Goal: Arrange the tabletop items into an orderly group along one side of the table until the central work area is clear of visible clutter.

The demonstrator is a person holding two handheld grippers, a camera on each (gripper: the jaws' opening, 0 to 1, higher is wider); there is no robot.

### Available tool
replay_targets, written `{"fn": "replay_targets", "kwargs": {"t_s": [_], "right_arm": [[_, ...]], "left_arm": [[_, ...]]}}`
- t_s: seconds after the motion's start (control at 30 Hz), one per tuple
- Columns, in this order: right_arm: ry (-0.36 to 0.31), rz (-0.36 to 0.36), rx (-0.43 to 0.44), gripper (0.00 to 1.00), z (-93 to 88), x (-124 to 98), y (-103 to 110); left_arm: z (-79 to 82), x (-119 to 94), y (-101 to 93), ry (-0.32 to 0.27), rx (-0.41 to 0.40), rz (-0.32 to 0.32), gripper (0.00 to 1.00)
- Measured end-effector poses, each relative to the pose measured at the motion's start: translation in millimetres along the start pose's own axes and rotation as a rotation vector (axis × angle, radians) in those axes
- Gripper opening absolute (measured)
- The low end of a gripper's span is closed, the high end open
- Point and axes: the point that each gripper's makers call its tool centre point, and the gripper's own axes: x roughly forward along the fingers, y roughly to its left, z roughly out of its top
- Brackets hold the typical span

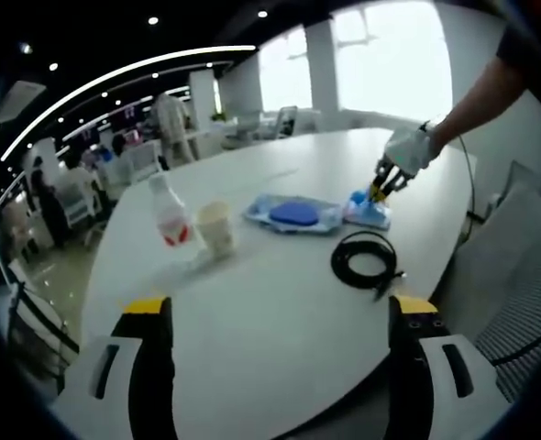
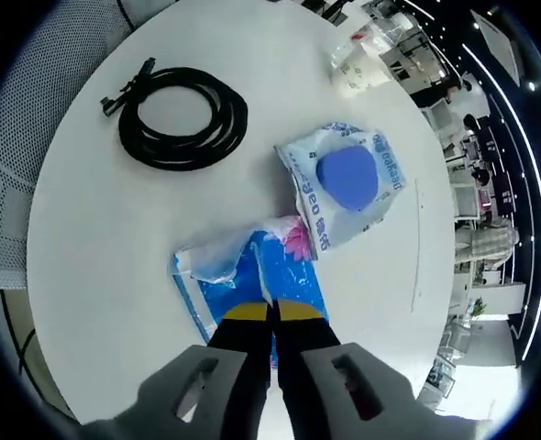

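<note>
On the white table (image 2: 87,238), the right gripper (image 2: 272,312) pinches the blue packet (image 2: 252,275) at lower middle; it should slide it gently. The left gripper (image 1: 280,316) is wide open.

left gripper view low at table (image 1: 280,321) edge facing across, right gripper view close overhead, both sharing coiled cable (image 1: 366,259)

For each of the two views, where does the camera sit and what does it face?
Left gripper view: low at the round white table edge, facing across; right gripper, gloved hand.
Right gripper view: above, facing down; own fingers shut on the blue plastic packet.
Shared: coiled black cable, blue-and-white wipes pack.
</note>
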Motion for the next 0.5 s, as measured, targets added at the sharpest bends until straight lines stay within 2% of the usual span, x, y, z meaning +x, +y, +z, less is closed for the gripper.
{"fn": "replay_targets", "kwargs": {"t_s": [0.5], "right_arm": [[-0.026, -0.045, -0.004, 0.0, 4.7, -25.7, -20.3]], "left_arm": [[3.6, -0.3, -2.7, -0.018, 0.011, -0.009, 0.94]]}}
